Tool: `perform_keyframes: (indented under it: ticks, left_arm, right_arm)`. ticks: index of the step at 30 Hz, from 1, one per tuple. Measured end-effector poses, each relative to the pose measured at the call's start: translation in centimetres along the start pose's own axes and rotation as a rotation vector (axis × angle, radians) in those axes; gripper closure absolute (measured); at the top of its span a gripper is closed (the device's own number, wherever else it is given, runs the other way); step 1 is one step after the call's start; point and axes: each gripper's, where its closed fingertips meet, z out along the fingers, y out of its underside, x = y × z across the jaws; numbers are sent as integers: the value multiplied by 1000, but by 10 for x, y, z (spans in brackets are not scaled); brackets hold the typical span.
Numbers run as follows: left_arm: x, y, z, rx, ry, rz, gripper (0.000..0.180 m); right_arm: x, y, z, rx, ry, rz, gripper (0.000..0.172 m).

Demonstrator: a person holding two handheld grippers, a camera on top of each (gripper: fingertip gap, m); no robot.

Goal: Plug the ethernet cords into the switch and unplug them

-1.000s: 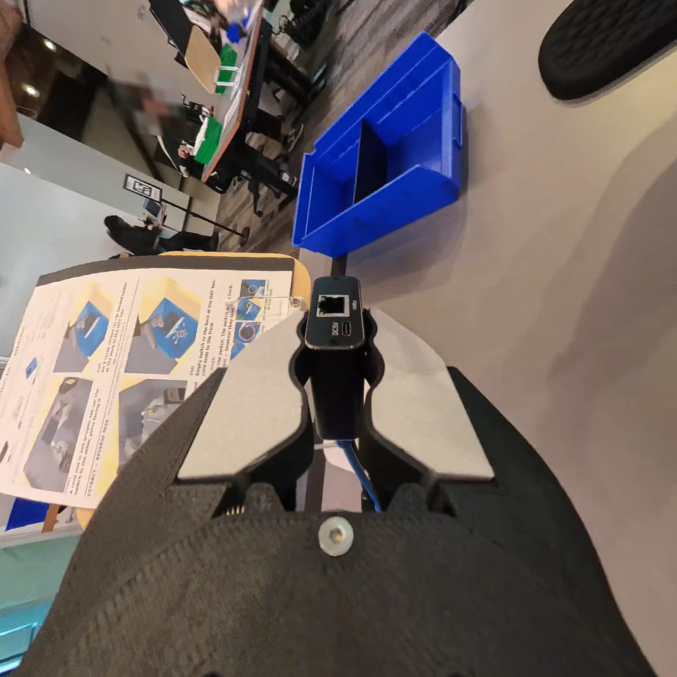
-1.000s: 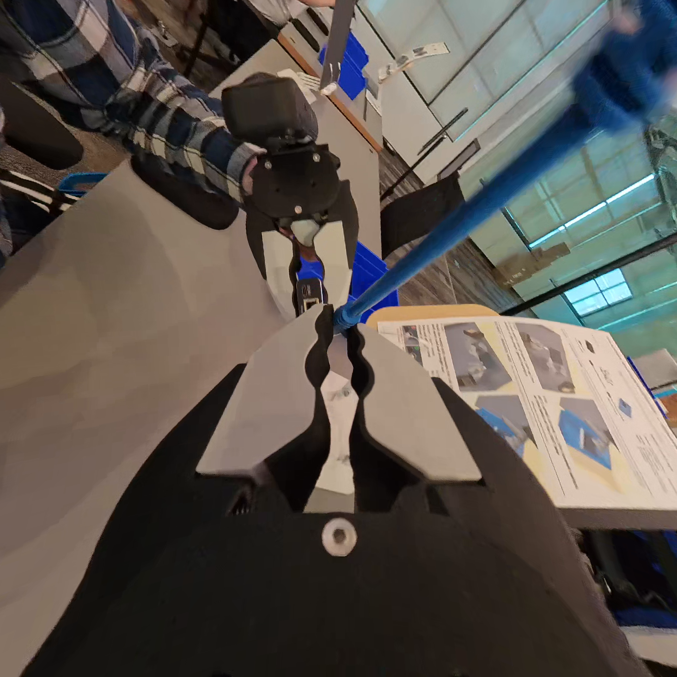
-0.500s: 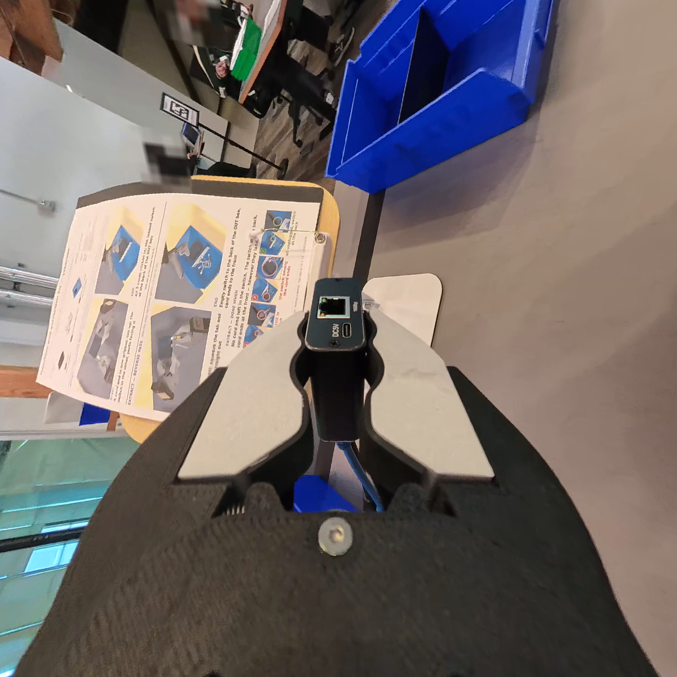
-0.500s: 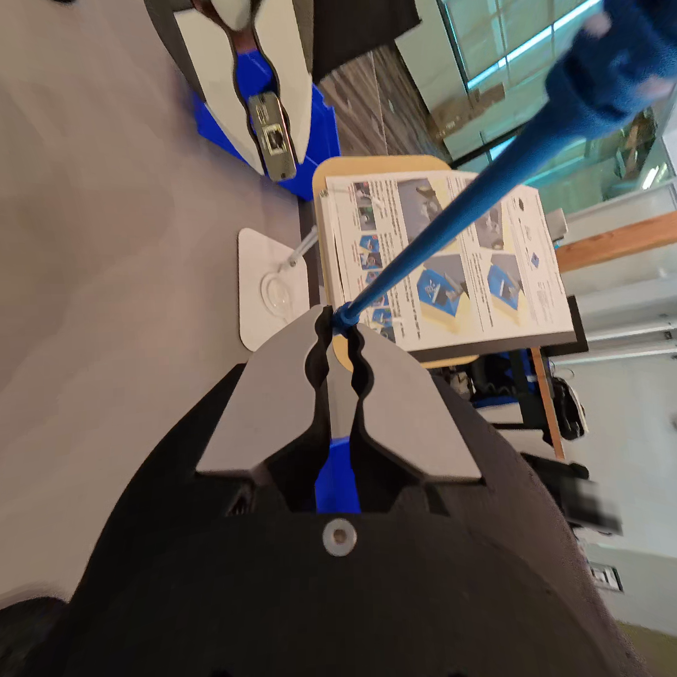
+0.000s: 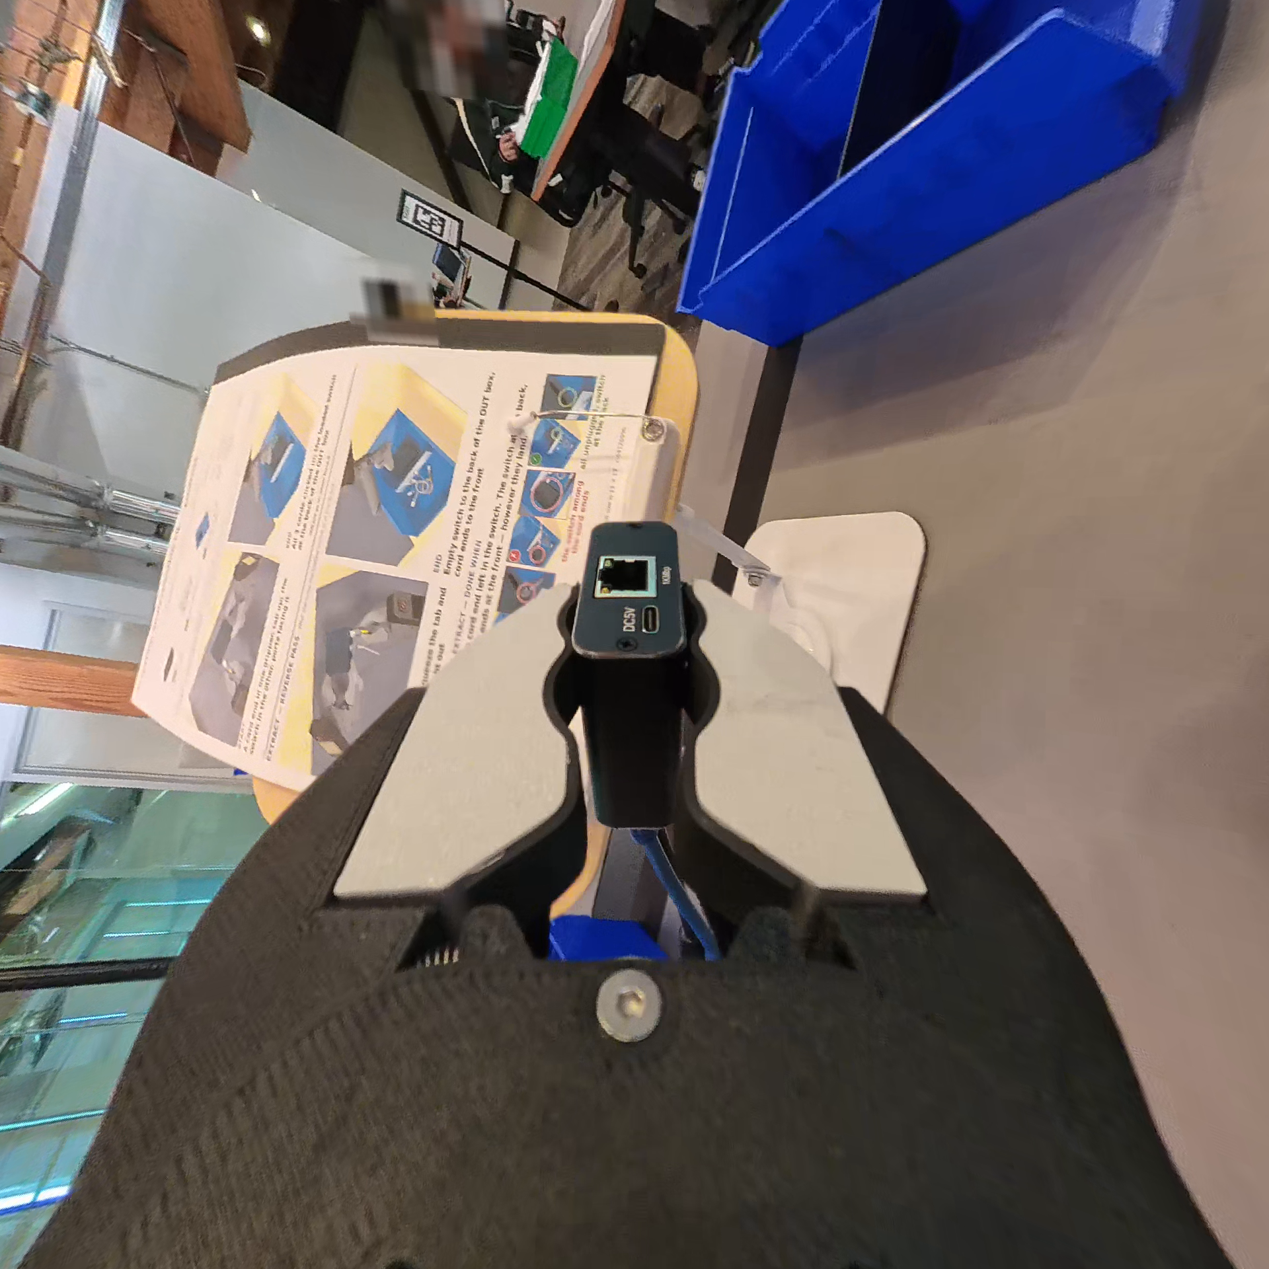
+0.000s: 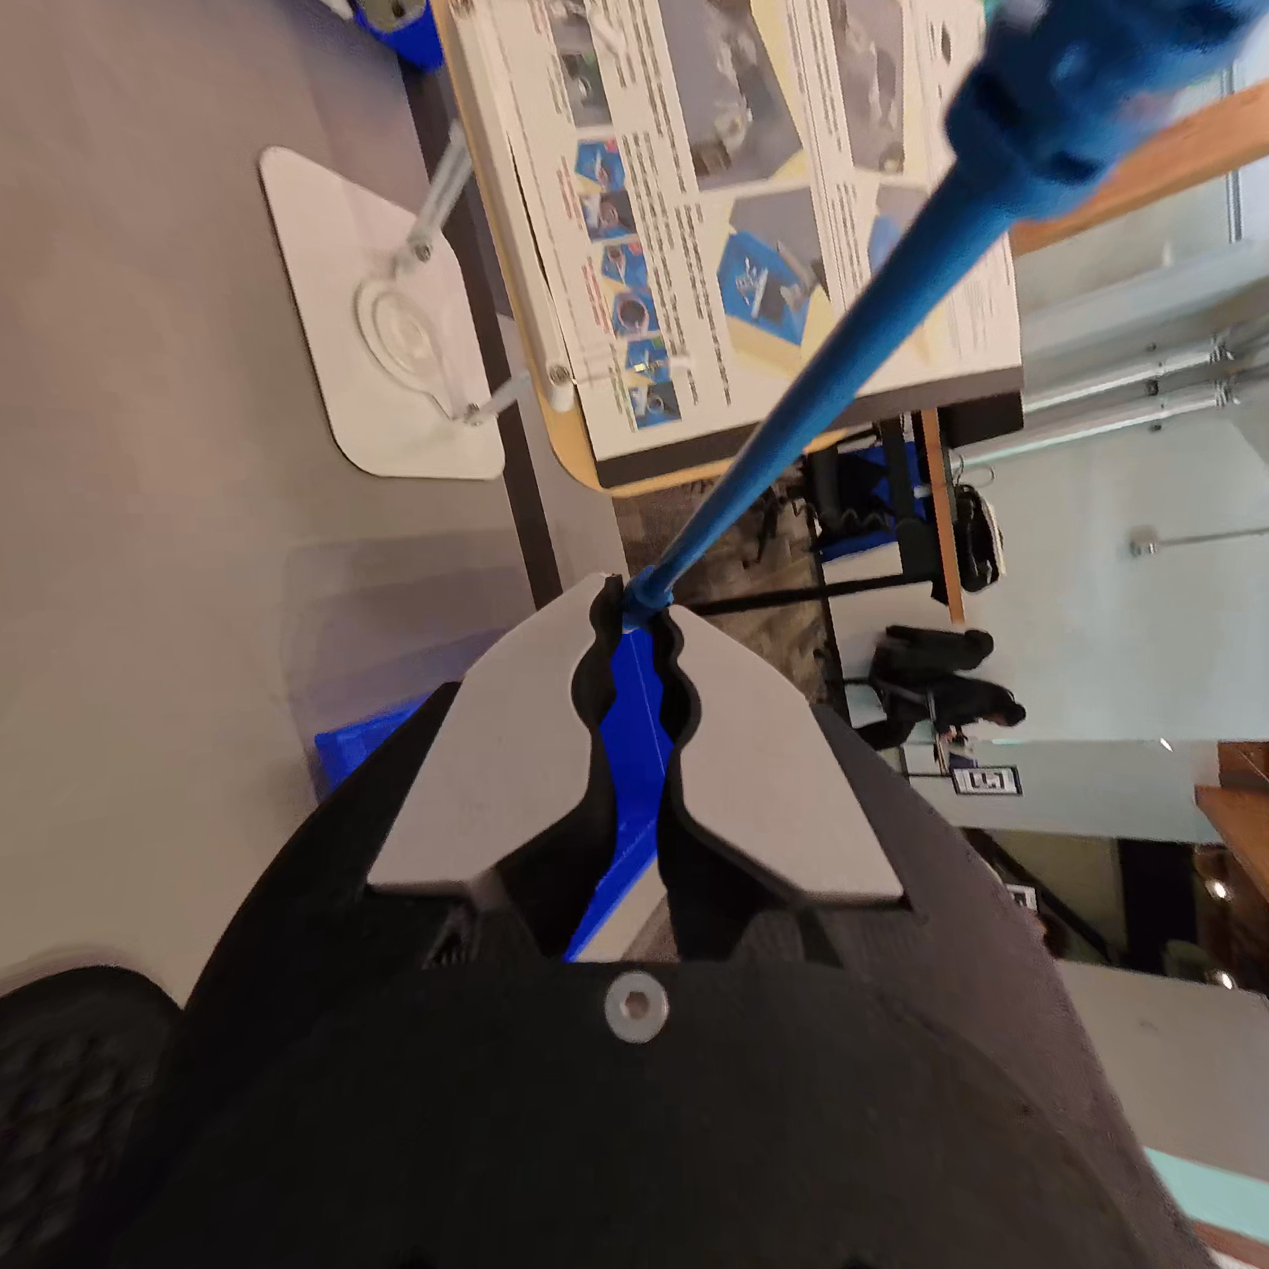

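Note:
My left gripper [image 5: 628,628] is shut on a small dark ethernet switch [image 5: 628,597]. Its end face points away from me, with an empty network port and a small power port. A blue cord [image 5: 676,886] leaves the switch's near end between the fingers. My right gripper [image 6: 635,611] is shut on a blue ethernet cord [image 6: 817,405] at its fingertips. The cord runs up and right to a blurred blue plug end [image 6: 1099,75] close to the camera. Neither gripper shows in the other's view.
A grey table [image 5: 1064,755] carries a blue divided bin [image 5: 927,158] and a white stand base [image 5: 844,590] with a clear arm holding an illustrated instruction sheet [image 5: 384,522]. The base [image 6: 384,329], the sheet [image 6: 721,206] and a blue bin [image 6: 357,748] show in the right wrist view. People sit in the room behind. Left tips to right tips: about 25 cm.
Both grippers swung while keeping their grasps. The left view's bin slid to the upper right. The left gripper and switch left the right view, which now looks past the table edge.

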Motion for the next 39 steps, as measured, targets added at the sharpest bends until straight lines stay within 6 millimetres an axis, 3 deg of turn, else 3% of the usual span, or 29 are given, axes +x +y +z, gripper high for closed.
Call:
perform_keyframes:
  ticks: [3,8,14,18,27,39]
  left_arm:
    - [-13,-4,9,12,-26,18,154]
    - [-28,-14,21,27,-70,59,154]
    - [-29,-23,38,51,-92,47,154]
    - [-24,-19,49,33,-77,78,154]
    - [-33,-7,42,23,-85,48,154]
    - [-34,-8,37,27,-81,36,154]
  right_arm:
    - [12,22,1,-72,32,16,160]
    - [27,76,7,-241,58,30,162]
    - [24,129,18,-368,34,58,162]
    - [17,148,29,-416,10,55,161]
    - [-4,194,53,-560,-91,55,161]
    - [-32,248,64,-712,-216,23,160]
